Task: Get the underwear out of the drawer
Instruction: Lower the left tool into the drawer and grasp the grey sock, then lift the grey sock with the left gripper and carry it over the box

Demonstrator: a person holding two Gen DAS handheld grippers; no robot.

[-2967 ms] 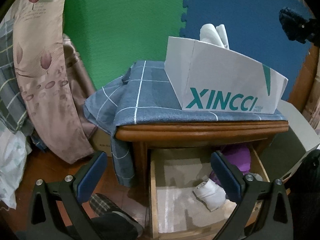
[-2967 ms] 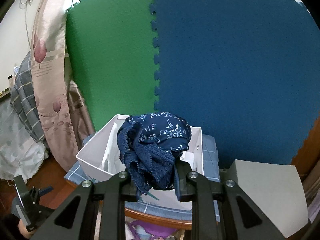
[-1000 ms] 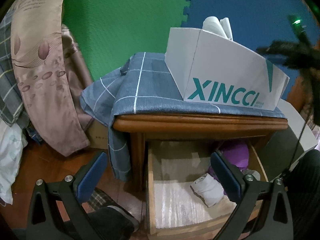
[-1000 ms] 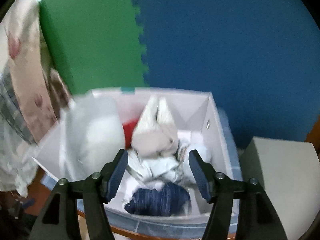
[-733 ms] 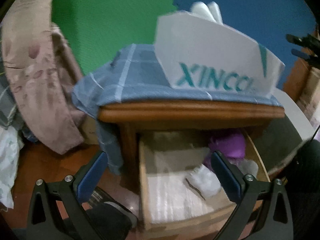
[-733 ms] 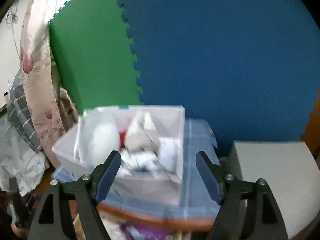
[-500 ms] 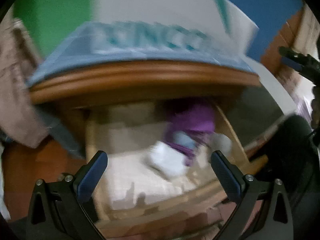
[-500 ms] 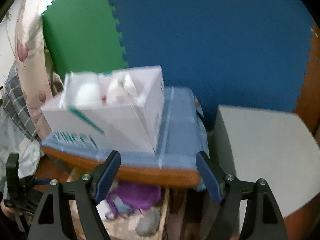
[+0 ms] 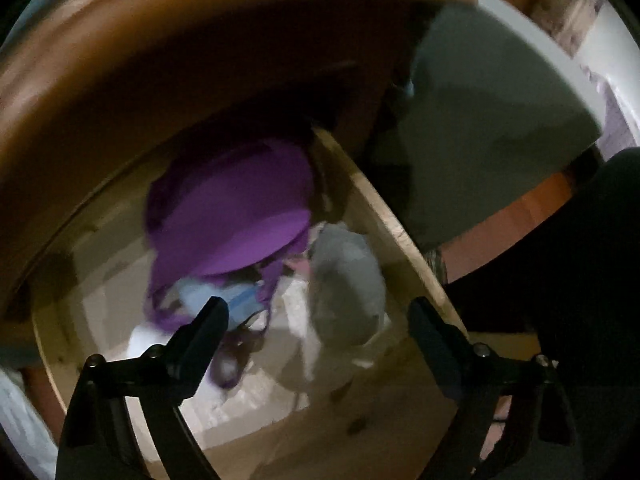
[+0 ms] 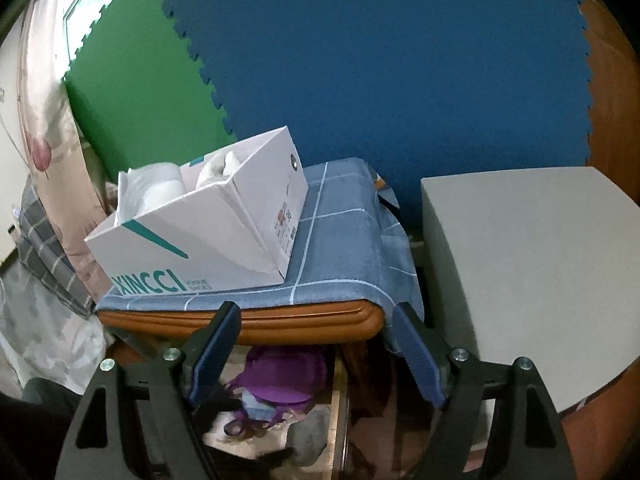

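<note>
L gripper (image 9: 316,316): pointing steeply down into drawer (image 9: 384,224), jaws closing, pads not yet touching cloth.
R gripper (image 10: 316,332): hovering, jaws wide, empty.
Underwear (image 9: 228,216): lying in drawer.
R view only: box (image 10: 208,224) sitting on nightstand.

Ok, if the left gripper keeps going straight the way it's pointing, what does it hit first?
Probably the grey garment in the open drawer, beside the purple one. The left gripper is closing, nothing between its jaws; depth is blurry.

Left wrist: close above the open drawer (image 9: 384,216), facing steeply down.
Right wrist: farther back, facing the nightstand (image 10: 304,326).
Shared: purple garment (image 9: 236,216), at 6 o'clock in the right view.
</note>
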